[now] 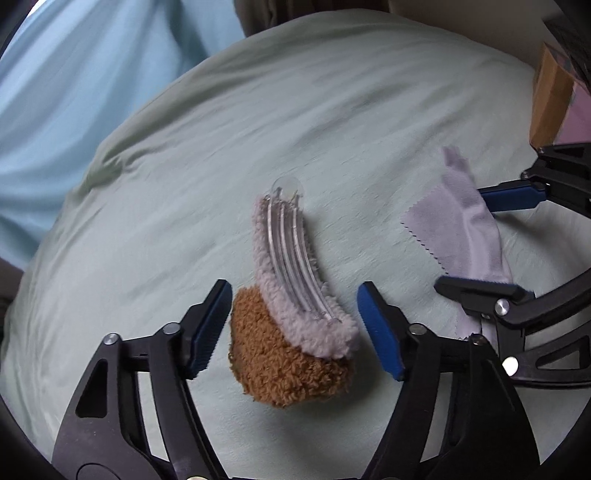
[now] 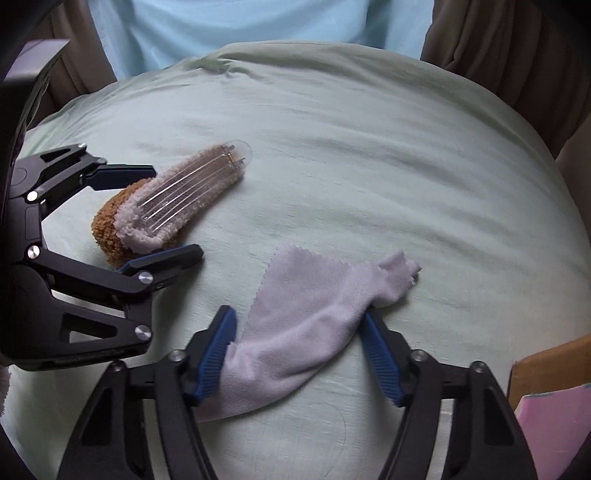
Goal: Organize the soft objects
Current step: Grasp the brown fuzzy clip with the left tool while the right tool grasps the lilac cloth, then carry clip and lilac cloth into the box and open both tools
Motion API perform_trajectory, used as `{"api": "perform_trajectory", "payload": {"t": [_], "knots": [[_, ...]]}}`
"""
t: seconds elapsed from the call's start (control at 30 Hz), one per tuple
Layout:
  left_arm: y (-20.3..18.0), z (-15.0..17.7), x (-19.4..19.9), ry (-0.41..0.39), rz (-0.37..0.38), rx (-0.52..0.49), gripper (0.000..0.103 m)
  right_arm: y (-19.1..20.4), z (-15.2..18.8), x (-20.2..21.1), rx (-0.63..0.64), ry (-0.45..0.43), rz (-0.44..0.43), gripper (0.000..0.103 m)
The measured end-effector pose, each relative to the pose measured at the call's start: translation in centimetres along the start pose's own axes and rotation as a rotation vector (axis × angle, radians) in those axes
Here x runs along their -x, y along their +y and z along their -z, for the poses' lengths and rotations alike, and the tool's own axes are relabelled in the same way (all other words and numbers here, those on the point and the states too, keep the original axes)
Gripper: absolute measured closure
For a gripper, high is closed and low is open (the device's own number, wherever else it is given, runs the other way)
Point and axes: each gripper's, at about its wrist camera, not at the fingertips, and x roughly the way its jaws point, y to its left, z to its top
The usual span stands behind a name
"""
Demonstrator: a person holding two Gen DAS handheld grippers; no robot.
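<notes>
On the pale green bed sheet (image 1: 332, 129), left wrist view: left hand-held gripper (image 1: 295, 325) spread wide, blue pads either side of the fuzzy brown-and-grey plush piece (image 1: 291, 339), not touching it. Brown end sits between the pads; grey fleece strip runs toward 12 o'clock, carrying a clear ribbed plastic piece (image 1: 291, 251) on top. At 3 o'clock, the grey cloth (image 1: 465, 229) with a zigzag edge lies between the right hand-held gripper's (image 1: 495, 240) fingers; jaws spread, cloth slack between them. Cardboard box (image 1: 550, 96) at 2 o'clock, off the sheet edge.

Right wrist view: right hand-held gripper (image 2: 299, 350) spread, grey cloth (image 2: 314, 321) draped across the gap between the pads, touching both; no pinch. Cloth lies bunched on the sheet, one tail out toward 2 o'clock. At 9–10 o'clock, the left hand-held gripper (image 2: 162, 214) brackets the plush piece (image 2: 147, 218), jaws apart. Light blue fabric (image 2: 258, 26) at 12 o'clock beyond the sheet.
</notes>
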Motion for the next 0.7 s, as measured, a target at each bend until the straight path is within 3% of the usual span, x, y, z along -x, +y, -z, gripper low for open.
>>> {"api": "perform_trajectory", "payload": {"t": [0.13,0.2,0.33,0.7], "knots": [[-0.2,0.1,0.1,-0.005,-0.019,-0.025,0.053,0.2,-0.1,0.1,-0.002,-0.005,-0.008,0.068],[0.0,0.1,0.1,-0.003,-0.02,-0.021,0.057,0.2,-0.1,0.2,-0.001,-0.009,-0.004,0.071],[0.4,0.1,0.4,-0.008,-0.019,0.0,0.061,-0.3,-0.2,0.4,-0.029,-0.016,-0.009,0.088],[1.2,-0.3,5.3,-0.039,-0.03,0.073,0.064,-1.8,-1.0,4.3,-0.105,-0.052,-0.04,0.093]]}}
